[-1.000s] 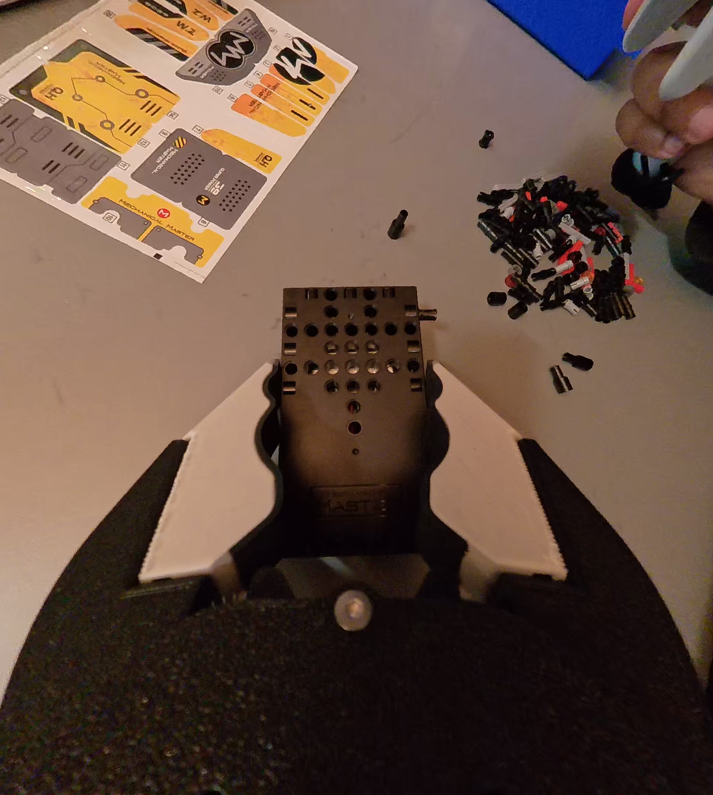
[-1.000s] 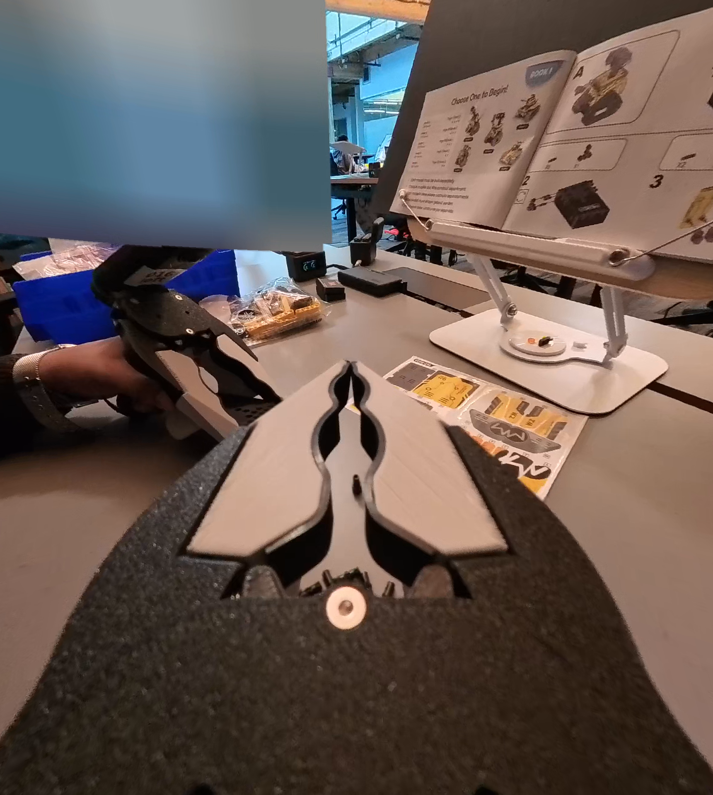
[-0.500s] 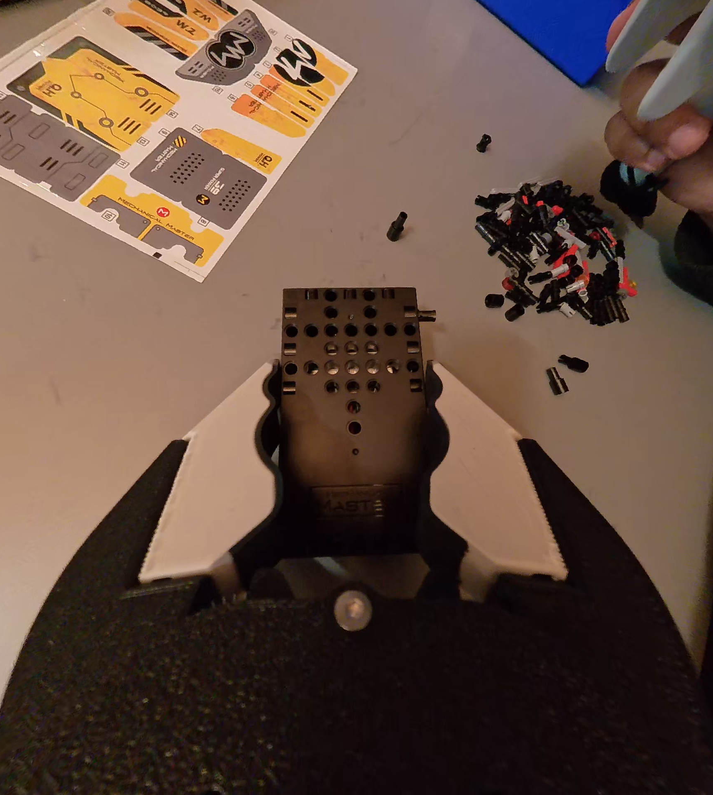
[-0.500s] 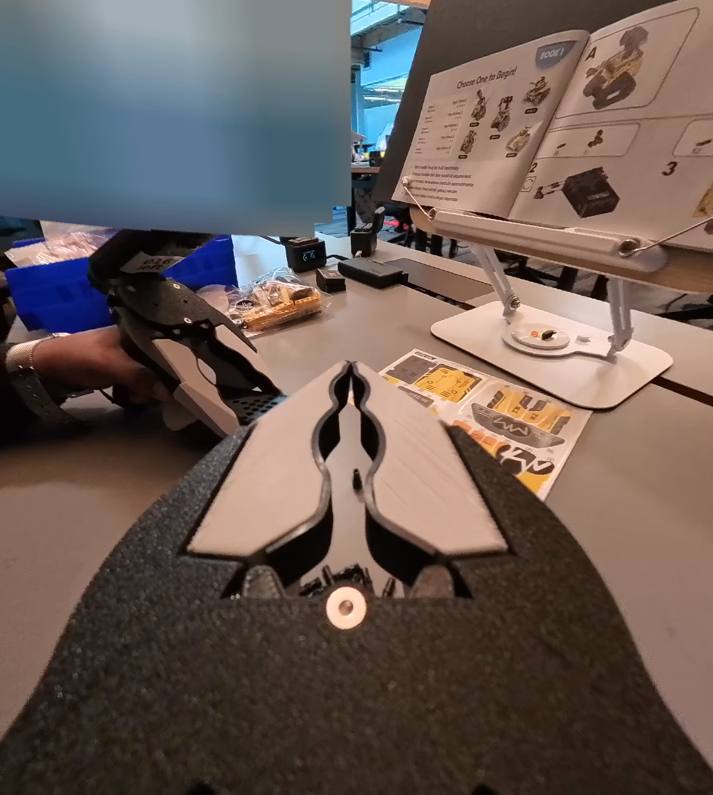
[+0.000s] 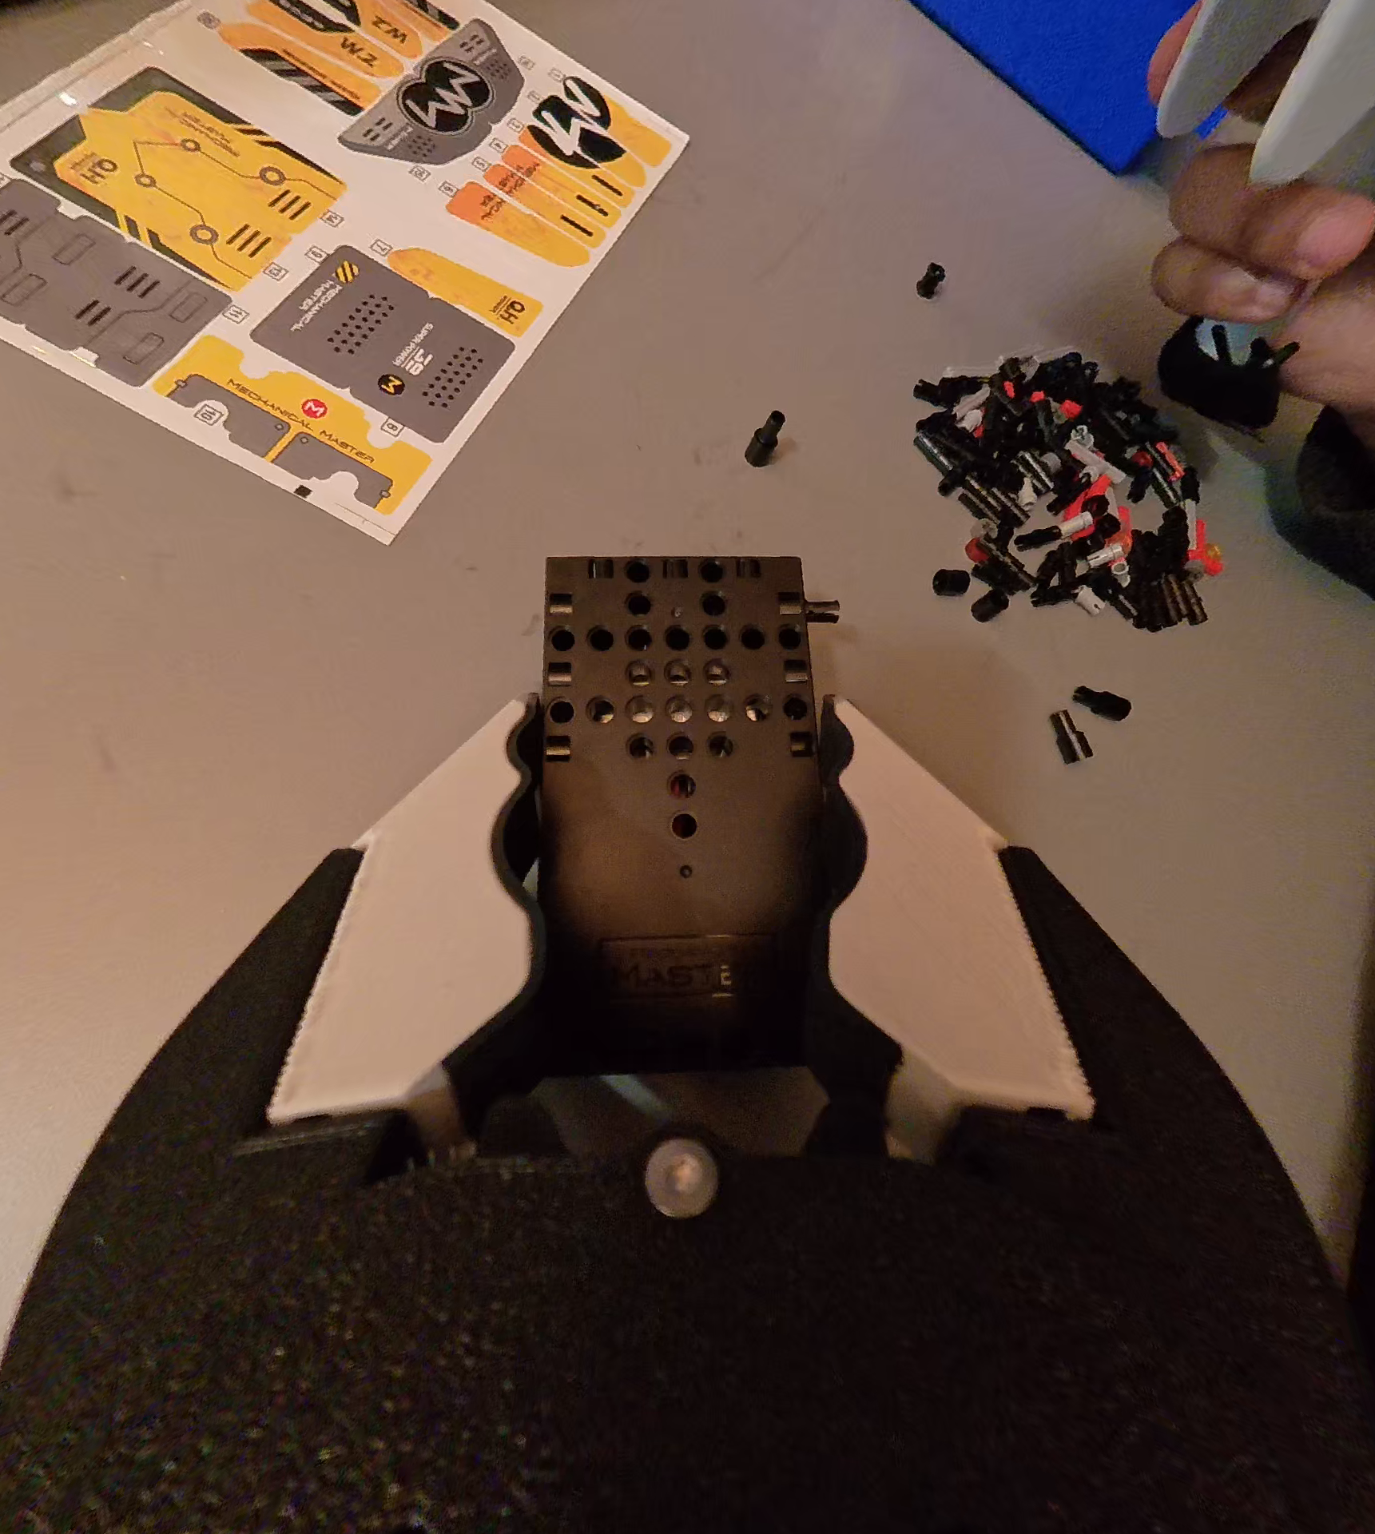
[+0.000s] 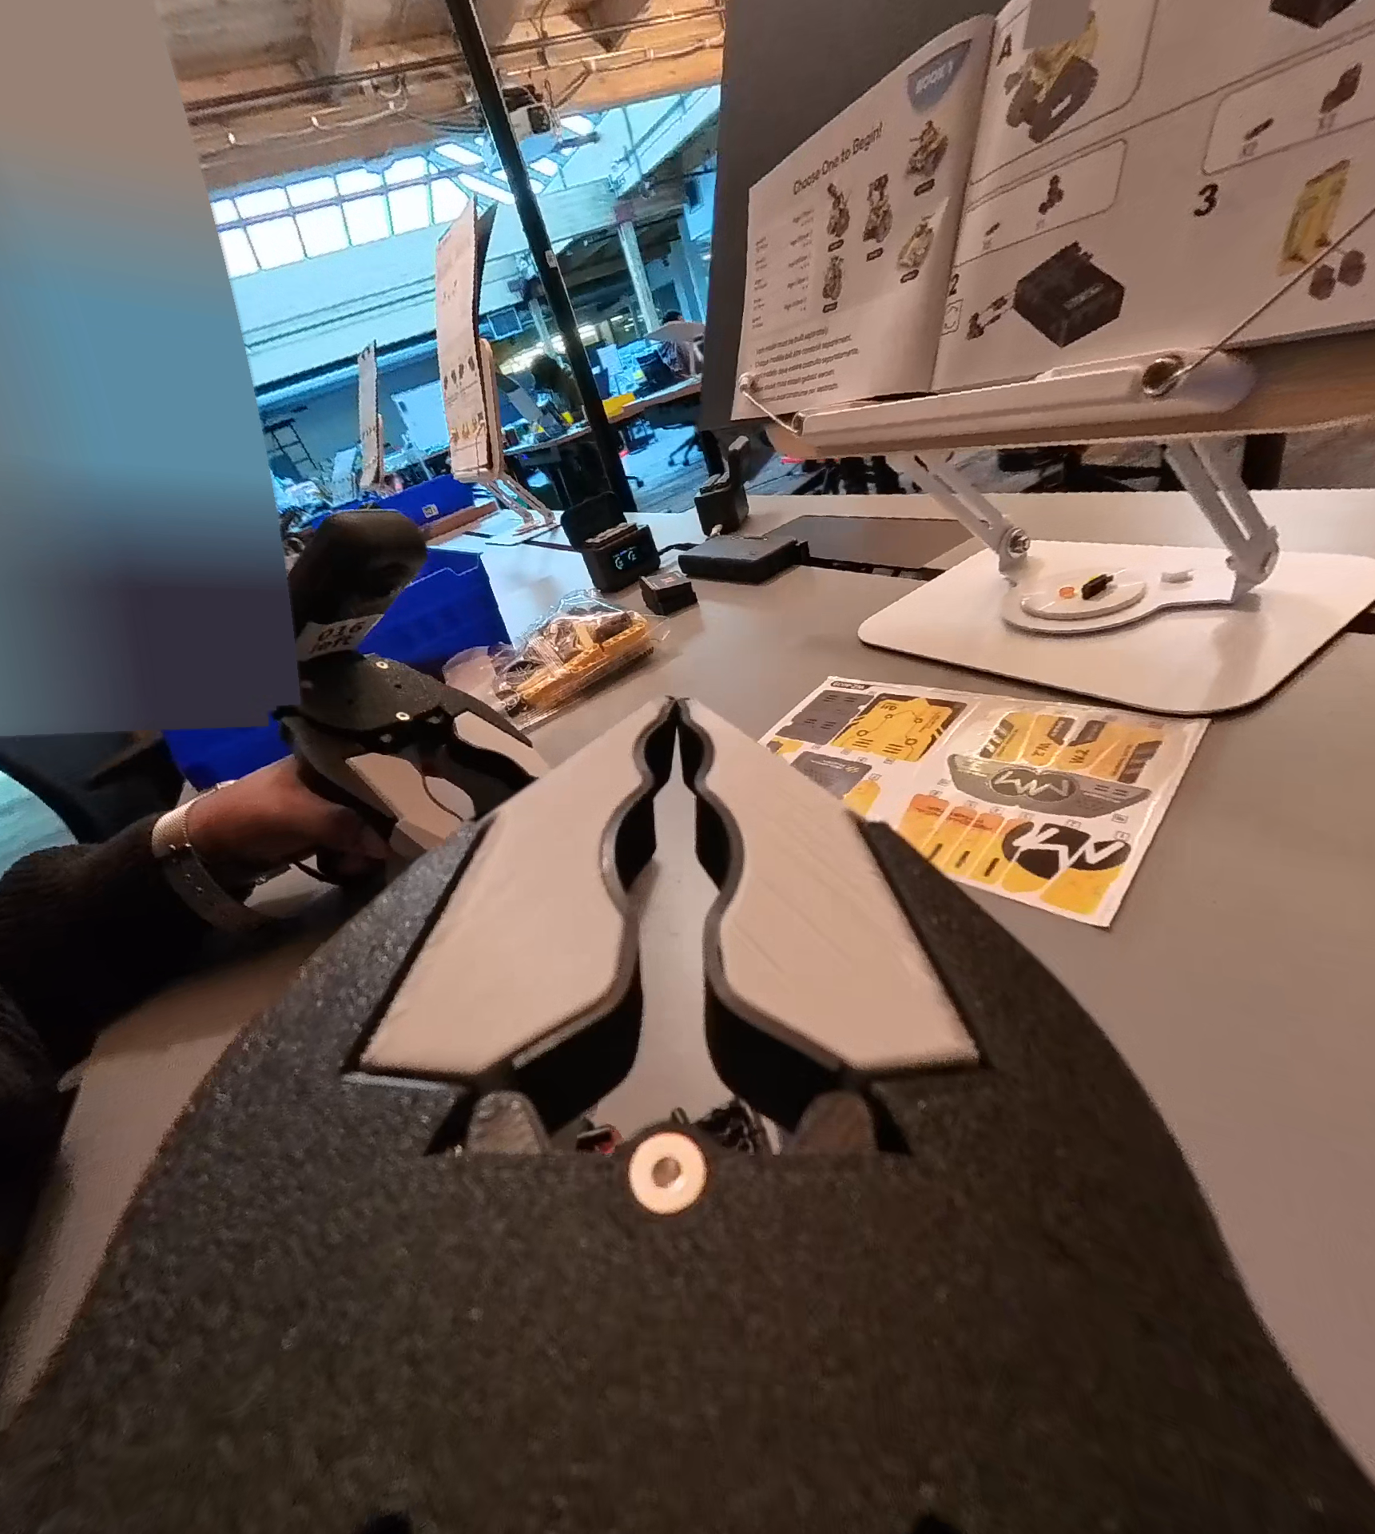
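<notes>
A grey table in a big open workshop carries everything here. Nearest, the left gripper has its fingers clamped on the sides of a black box full of round holes, resting on the table. One small peg sticks out of the box's right side near its far end; every other hole looks unfilled. Right of the box lie two loose pegs, then a pile of black, red and grey pegs. Beyond the box to the left sits a yellow sticker sheet, its stickers seemingly all in place. The right gripper hangs above the table, fingertips pressed together with nothing visible between them. Farthest from the box, a booklet stands open on a white stand.
</notes>
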The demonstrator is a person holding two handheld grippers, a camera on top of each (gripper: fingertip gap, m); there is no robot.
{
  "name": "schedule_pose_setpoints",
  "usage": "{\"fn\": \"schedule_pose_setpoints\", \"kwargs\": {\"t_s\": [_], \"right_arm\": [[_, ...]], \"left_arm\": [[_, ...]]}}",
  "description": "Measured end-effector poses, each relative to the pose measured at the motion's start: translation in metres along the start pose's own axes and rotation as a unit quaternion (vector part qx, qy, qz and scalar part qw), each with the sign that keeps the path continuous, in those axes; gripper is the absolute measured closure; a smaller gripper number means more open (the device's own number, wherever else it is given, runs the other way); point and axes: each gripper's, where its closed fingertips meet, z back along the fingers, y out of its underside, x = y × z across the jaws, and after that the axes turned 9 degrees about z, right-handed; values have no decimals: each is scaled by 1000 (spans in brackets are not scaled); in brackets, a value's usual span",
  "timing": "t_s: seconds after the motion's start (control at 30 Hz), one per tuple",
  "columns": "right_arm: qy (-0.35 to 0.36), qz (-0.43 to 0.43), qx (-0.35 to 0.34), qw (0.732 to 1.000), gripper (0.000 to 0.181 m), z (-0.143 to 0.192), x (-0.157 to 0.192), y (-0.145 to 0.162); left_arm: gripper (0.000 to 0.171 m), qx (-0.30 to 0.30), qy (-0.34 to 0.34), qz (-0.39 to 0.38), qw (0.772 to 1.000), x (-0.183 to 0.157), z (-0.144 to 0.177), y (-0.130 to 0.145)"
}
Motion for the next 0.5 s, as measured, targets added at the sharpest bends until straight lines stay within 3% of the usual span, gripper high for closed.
{"fn": "schedule_pose_setpoints", "kwargs": {"t_s": [0.5], "right_arm": [[-5, -36, 0, 999, 181, 0, -4, 2]], "left_arm": [[105, -1, 3, 3, 1000, 0, 0, 0]]}}
